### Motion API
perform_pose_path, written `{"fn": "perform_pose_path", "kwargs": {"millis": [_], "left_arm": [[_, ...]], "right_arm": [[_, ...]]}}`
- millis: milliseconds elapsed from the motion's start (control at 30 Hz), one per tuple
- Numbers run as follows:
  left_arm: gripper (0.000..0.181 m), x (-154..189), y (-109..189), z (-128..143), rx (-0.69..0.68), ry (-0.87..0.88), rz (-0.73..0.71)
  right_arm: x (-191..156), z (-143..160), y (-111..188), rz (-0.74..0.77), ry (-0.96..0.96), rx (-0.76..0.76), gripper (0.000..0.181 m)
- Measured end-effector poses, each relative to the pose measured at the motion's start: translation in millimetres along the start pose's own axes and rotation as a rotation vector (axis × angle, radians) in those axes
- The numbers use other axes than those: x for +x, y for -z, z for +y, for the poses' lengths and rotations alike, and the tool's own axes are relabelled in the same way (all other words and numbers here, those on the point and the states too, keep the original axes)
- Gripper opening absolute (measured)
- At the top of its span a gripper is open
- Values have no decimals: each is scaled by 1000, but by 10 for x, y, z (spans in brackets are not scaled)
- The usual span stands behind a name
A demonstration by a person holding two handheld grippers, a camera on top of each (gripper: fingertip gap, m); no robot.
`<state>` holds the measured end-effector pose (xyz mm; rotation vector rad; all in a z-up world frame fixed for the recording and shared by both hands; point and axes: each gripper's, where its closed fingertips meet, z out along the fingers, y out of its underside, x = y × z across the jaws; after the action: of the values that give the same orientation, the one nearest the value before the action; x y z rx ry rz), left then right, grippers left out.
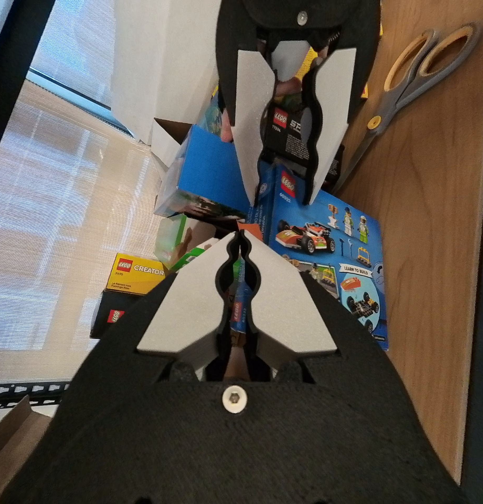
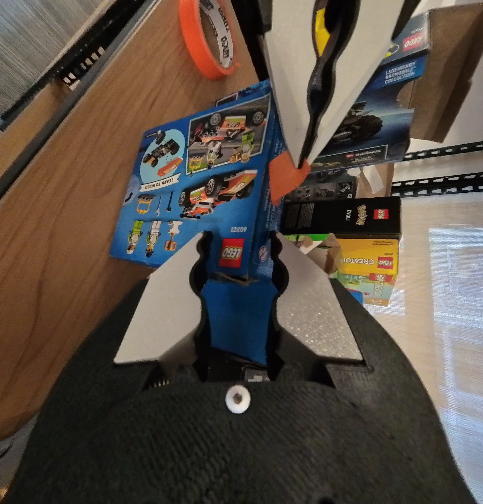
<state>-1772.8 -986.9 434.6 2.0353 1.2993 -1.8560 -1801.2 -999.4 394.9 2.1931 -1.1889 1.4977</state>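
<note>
so my right gripper [image 2: 239,240] is clamped across the end of the blue toy box [image 2: 196,191] on the wooden table [image 2: 57,218] while my left gripper [image 1: 241,234] pinches its orange tape tab [image 2: 286,177], and it looks like light, crushable cardboard, so I'd grip edges, not faces.

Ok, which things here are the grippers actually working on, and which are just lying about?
In hand: blue race-car box, clamped by right gripper; orange tape strip on it, pinched by left gripper.
Lying about: scissors, orange tape roll, yellow box, black box.
</note>
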Motion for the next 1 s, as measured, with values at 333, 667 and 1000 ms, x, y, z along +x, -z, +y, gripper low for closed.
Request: {"fn": "perform_pose_path", "kwargs": {"millis": [333, 667, 1000], "left_arm": [[0, 59, -15, 21, -16, -38, 18], [0, 18, -5, -7, -20, -11, 55], [0, -31, 40, -4, 27, 37, 96]], "right_arm": [[67, 12, -98, 48, -137, -21, 44], [214, -159, -128, 11, -415, 93, 39], [202, -202, -163, -137, -365, 209, 39]]}}
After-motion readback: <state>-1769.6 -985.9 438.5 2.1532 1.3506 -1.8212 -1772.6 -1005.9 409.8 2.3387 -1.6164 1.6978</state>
